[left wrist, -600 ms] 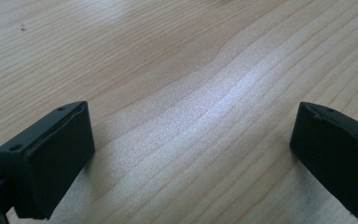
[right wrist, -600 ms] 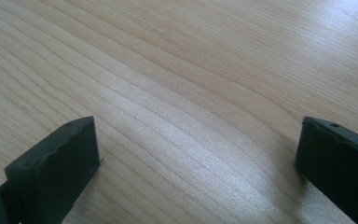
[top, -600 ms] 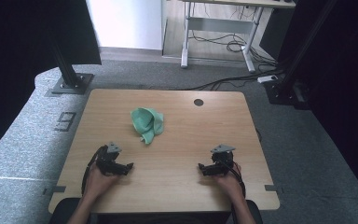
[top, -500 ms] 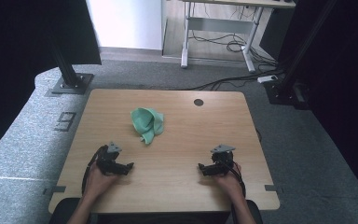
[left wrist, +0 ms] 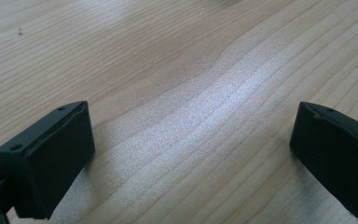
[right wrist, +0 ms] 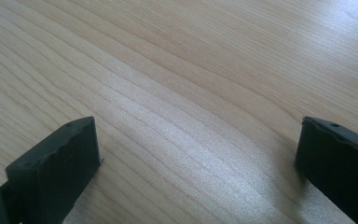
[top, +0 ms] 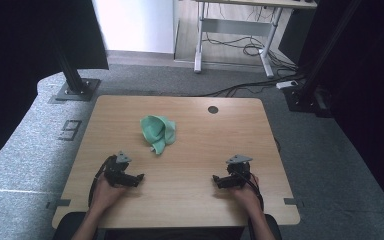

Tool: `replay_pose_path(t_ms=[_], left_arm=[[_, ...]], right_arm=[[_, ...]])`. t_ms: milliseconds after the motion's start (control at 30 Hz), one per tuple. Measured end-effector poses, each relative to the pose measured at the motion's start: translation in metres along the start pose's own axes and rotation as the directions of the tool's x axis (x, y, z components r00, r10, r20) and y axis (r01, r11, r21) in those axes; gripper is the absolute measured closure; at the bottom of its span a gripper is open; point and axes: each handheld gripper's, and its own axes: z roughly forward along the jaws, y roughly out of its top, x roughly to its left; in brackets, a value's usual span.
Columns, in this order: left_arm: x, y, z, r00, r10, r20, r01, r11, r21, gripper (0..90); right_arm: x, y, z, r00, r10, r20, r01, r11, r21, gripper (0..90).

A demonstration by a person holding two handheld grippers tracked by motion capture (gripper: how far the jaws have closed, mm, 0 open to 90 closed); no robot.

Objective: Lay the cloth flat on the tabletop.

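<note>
Left claw (top: 139, 178): rests on the counter (top: 200, 200) near its front left part, held in the left hand (top: 105, 192), tips pointing toward the counter's middle. Jaws stand wide apart; in the left gripper view bare wood grain lies between them and nothing is gripped (left wrist: 191, 158).

Cloth (top: 158, 131): green, crumpled in a loose heap, lying on the counter's far half, left of centre. It sits beyond the left claw and well apart from it, touched by neither claw.

Hole (top: 213, 109): dark, round, set in the counter near its far edge, right of the cloth.

Right claw (top: 216, 180): rests on the counter near its front right part, held in the right hand (top: 245, 195), tips pointing toward the middle, facing the left claw. Jaws wide apart; the right gripper view shows bare wood between them (right wrist: 196, 158).

Both claws lie well apart from each other.
</note>
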Motion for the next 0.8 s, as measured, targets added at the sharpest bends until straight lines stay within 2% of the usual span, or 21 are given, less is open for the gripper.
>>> replay_pose_path(t_ms=[133, 200, 333, 400, 500, 667, 767, 800], left_arm=[[0.000, 0.000, -0.001, 1.0000, 0.001, 0.001, -0.001, 1.0000, 0.002, 0.3], [0.000, 0.002, -0.002, 1.0000, 0.000, 0.003, 0.000, 1.0000, 0.005, 3.7], [0.001, 0.005, -0.003, 0.9998, -0.007, 0.019, 0.007, 0.9999, 0.012, 8.0], [0.002, 0.008, -0.004, 0.9993, -0.010, 0.037, 0.010, 1.0000, 0.000, 10.0], [0.000, 0.011, -0.005, 0.9993, 0.004, 0.036, -0.003, 1.0000, -0.007, 14.1], [-0.003, 0.023, -0.005, 0.9984, 0.042, 0.039, -0.041, 0.9990, -0.015, 15.8], [-0.003, 0.029, -0.005, 0.9980, 0.049, 0.041, -0.048, 0.9985, -0.024, 18.3], [-0.003, 0.036, -0.004, 0.9974, 0.053, 0.049, -0.052, 0.9981, -0.034, 19.0]], right_arm=[[0.000, 0.000, 0.000, 1.0000, 0.000, 0.000, 0.000, 1.000, 0.000, 0.0], [0.000, 0.000, 0.000, 1.0000, 0.000, 0.000, 0.000, 1.000, 0.000, 0.0], [0.000, 0.000, 0.000, 1.0000, 0.001, 0.001, -0.001, 1.000, 0.000, 0.0], [0.000, 0.000, 0.000, 1.0000, 0.001, 0.002, -0.001, 1.000, 0.000, 0.0], [0.000, 0.000, 0.000, 1.0000, 0.001, 0.002, -0.001, 1.000, 0.000, 0.0], [0.000, 0.000, 0.000, 1.0000, 0.003, 0.004, -0.003, 1.000, -0.001, 0.0], [0.000, 0.000, 0.000, 1.0000, 0.003, 0.004, -0.003, 1.000, 0.000, 0.0], [0.000, 0.000, 0.000, 1.0000, 0.003, 0.004, -0.003, 1.000, 0.000, 0.0]])
